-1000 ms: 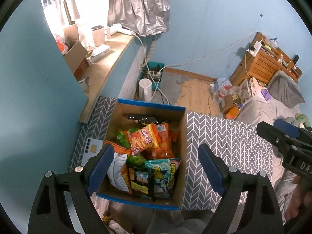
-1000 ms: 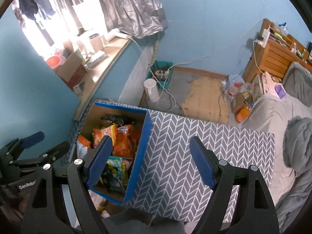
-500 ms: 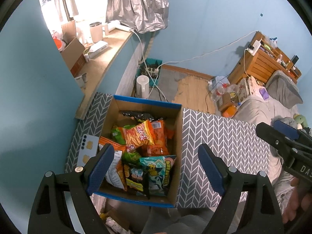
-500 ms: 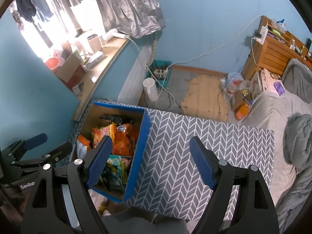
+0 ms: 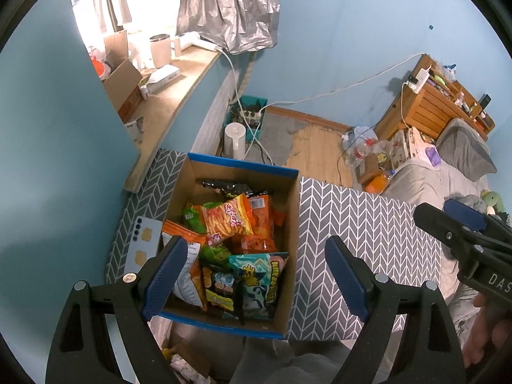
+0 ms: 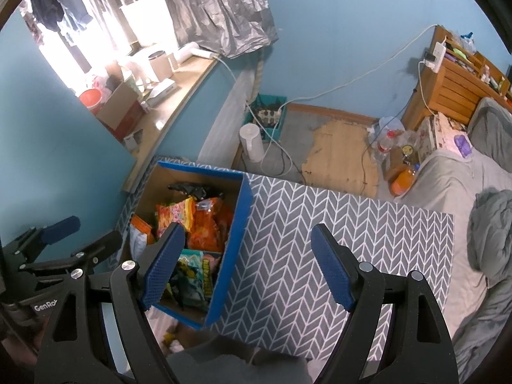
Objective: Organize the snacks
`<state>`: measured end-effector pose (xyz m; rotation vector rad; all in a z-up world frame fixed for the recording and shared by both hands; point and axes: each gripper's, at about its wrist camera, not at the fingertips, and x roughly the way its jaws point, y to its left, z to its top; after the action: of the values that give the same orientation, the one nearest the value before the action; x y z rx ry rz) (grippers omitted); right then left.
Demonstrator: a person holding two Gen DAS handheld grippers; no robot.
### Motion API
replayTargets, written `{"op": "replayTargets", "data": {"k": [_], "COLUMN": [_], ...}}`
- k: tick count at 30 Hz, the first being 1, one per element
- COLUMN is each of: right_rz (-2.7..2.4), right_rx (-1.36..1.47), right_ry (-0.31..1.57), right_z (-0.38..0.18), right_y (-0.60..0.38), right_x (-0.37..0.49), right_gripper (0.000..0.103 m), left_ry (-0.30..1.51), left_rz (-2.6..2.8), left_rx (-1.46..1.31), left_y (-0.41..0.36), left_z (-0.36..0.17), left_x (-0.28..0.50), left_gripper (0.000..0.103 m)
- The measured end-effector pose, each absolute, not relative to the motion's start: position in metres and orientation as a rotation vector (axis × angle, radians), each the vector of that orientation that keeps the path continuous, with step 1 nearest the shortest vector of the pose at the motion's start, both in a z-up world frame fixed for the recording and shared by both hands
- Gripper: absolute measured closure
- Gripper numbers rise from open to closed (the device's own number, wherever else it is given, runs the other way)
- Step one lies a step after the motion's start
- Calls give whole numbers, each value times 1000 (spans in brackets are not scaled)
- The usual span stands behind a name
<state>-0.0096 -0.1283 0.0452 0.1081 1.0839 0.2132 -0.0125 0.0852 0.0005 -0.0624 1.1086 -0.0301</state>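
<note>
Tabletop (image 6: 352, 240) looks clear; packets crowd the box (image 5: 294, 224).

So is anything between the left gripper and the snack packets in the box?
Nothing visible. The left gripper hangs open above the open-topped cardboard box, and the snack packets lie uncovered inside, with no lid or other object over them.

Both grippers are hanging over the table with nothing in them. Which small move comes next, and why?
Probably lower the left gripper into the cardboard box toward the teal snack bag. Its jaws are open, that bag lies on top directly below, and the patterned tabletop beside the box is bare.
</note>
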Motion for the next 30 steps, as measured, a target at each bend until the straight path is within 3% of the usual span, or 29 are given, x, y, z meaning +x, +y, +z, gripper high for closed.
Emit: {"op": "replayTargets", "data": {"k": [30], "right_rz": [218], "right_rx": [115], "right_ry": [1086], "right_z": [47], "right_y": [-124], "right_x": [-13], "right_gripper": [22], "left_ry": [1111], "left_rz": [-26], "left_rx": [-56], "left_y": [90], "left_z": [-2], "left_x": [-19], "left_gripper": [14]}}
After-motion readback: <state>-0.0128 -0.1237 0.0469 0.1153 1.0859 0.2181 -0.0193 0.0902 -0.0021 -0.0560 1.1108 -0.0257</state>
